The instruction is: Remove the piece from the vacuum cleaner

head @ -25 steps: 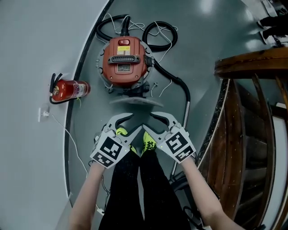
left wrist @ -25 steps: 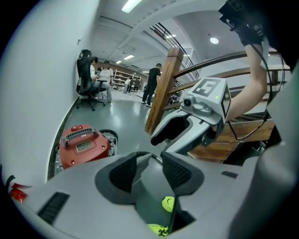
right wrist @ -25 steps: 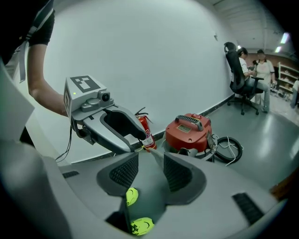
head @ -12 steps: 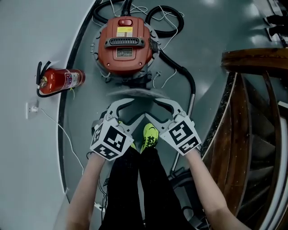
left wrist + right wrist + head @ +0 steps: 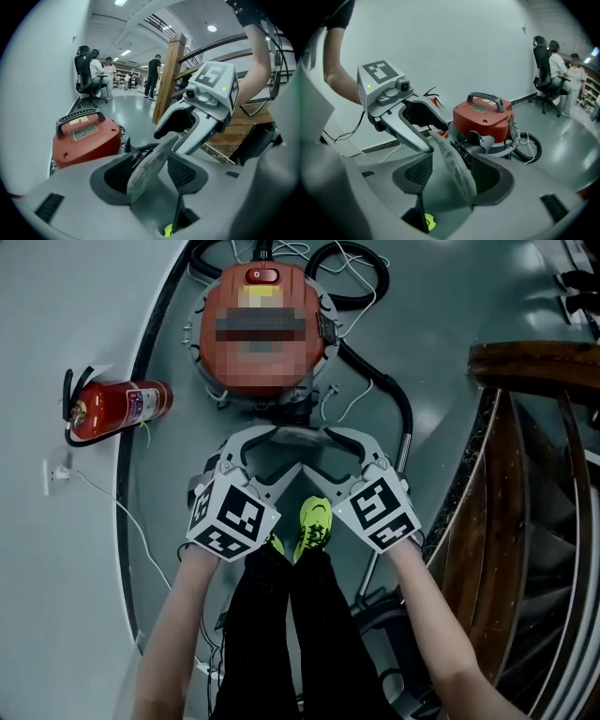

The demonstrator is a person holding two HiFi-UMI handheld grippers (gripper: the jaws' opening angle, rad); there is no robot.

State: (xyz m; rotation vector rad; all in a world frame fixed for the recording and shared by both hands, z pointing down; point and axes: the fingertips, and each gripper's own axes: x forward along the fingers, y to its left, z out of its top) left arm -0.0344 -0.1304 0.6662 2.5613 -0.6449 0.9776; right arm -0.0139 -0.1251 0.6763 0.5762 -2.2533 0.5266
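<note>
The red vacuum cleaner (image 5: 262, 343) stands on the grey floor ahead of me, also in the left gripper view (image 5: 84, 138) and the right gripper view (image 5: 483, 117). A flat, dusty grey disc piece (image 5: 291, 437) sits just in front of it, edge-on between both pairs of jaws (image 5: 150, 164) (image 5: 457, 168). My left gripper (image 5: 272, 451) and right gripper (image 5: 319, 451) face each other across it. Both pairs of jaws have just been opening and stand wide, pads apart from the thin piece. What the piece rests on is hidden.
A red fire extinguisher (image 5: 117, 409) lies at the left by the curved wall. The black hose (image 5: 389, 399) and cables loop around the vacuum. A wooden stair railing (image 5: 525, 427) stands at the right. My yellow-green shoes (image 5: 314, 526) are below the grippers. People sit at desks (image 5: 101, 70) far off.
Both grippers have sunk toward the floor with the grey piece between them, closer to the vacuum. Their jaws have spread wider.
</note>
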